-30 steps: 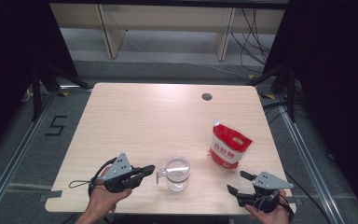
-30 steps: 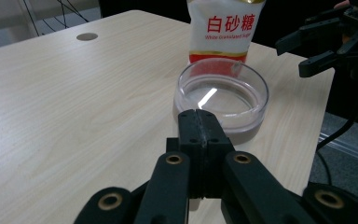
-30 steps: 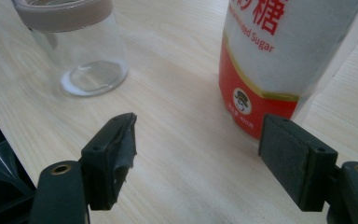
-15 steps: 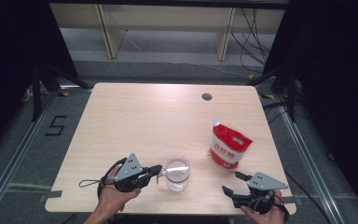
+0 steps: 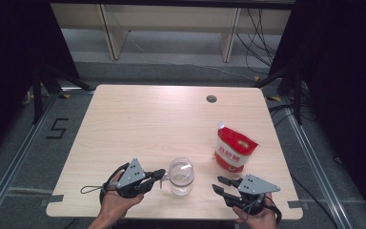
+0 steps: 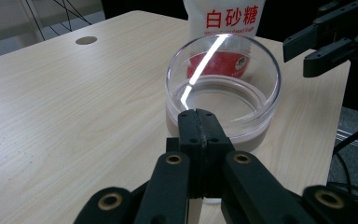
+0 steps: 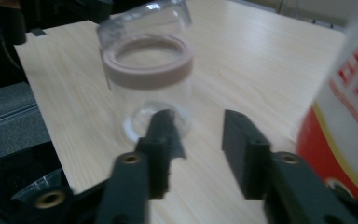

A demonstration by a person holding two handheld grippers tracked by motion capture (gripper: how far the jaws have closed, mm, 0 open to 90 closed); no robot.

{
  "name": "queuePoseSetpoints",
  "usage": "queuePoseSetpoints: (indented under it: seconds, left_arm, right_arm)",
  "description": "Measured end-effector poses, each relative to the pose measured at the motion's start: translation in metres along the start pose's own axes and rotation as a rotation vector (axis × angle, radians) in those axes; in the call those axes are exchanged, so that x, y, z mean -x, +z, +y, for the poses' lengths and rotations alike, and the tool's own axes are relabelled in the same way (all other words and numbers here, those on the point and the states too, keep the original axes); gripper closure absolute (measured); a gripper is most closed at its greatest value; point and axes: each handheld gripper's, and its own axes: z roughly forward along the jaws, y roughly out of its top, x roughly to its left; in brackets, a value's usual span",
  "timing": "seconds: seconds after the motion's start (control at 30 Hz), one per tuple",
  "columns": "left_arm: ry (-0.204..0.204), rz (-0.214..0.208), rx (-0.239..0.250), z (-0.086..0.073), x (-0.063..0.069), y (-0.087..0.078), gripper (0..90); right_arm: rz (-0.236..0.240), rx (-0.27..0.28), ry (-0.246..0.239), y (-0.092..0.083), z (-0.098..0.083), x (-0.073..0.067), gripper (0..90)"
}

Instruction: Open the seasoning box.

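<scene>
Right gripper (image 5: 223, 184) has just been closing its jaws, now partly apart with nothing between them, and it has shifted inward toward the glass jar (image 5: 181, 175) near the table's (image 5: 138, 124) front edge. Left gripper (image 5: 161, 174) sits fully closed, empty, tips touching the jar's side. Sugar bag (image 5: 233, 150) stands untouched behind; likely the jar gets gripped next.
</scene>
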Motion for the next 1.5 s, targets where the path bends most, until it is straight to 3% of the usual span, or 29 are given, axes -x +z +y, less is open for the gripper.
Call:
queuePoseSetpoints:
  seconds: [0.1,0.2,0.4,0.43,0.57,0.63,0.8,0.83,0.87,1.0,1.07,1.2,1.3,1.33,1.5]
  left_arm:
    - [0.004,-0.004,0.002,0.0,-0.001,0.0,89.3]
    - [0.006,-0.003,0.003,0.0,-0.001,0.0,89.3]
    - [-0.007,-0.004,0.003,-0.001,0.0,0.0,89.3]
    - [-0.006,-0.003,0.004,-0.001,0.0,0.0,89.3]
    - [0.0,-0.009,0.004,-0.002,-0.002,-0.001,87.8]
    - [-0.013,-0.002,0.04,-0.002,-0.003,-0.006,75.3]
    - [-0.038,0.009,0.057,-0.004,-0.005,-0.017,48.5]
    - [-0.04,0.018,0.038,-0.007,-0.006,-0.022,48.5]
    - [-0.039,0.019,0.036,-0.009,-0.006,-0.023,41.6]
    - [-0.062,0.043,-0.014,-0.027,-0.01,-0.036,28.4]
    - [-0.1,0.061,-0.034,-0.035,-0.013,-0.041,25.6]
    - [-0.109,0.075,-0.045,-0.043,-0.017,-0.046,21.9]
    - [-0.094,0.089,-0.058,-0.045,-0.019,-0.05,19.9]
    - [-0.111,0.096,-0.058,-0.046,-0.018,-0.051,18.8]
    - [-0.119,0.099,-0.055,-0.049,-0.021,-0.054,18.4]
  right_arm:
    - [0.018,0.019,-0.027,0.011,0.008,-0.004,75.6]
    - [0.042,0.003,-0.041,0.024,0.016,-0.009,80.4]
    - [0.055,0.002,-0.043,0.041,0.025,-0.014,81.1]
    - [0.063,0.009,-0.073,0.046,0.029,-0.014,82.0]
    - [0.056,0.021,-0.073,0.048,0.036,-0.019,83.2]
    - [0.051,0.039,-0.119,0.047,0.043,-0.021,85.4]
    - [0.051,0.054,-0.115,0.05,0.048,-0.025,87.2]
    - [0.06,0.044,-0.126,0.05,0.05,-0.025,87.5]
    - [0.056,0.058,-0.125,0.052,0.052,-0.027,87.6]
    - [0.061,0.058,-0.145,0.054,0.06,-0.031,87.6]
    - [0.067,0.057,-0.151,0.056,0.063,-0.033,87.6]
    - [0.08,0.066,-0.176,0.063,0.07,-0.039,87.6]
    - [0.097,0.062,-0.184,0.069,0.075,-0.044,86.9]
    - [0.1,0.064,-0.19,0.07,0.077,-0.045,86.8]
    - [0.128,0.066,-0.21,0.079,0.082,-0.051,86.9]
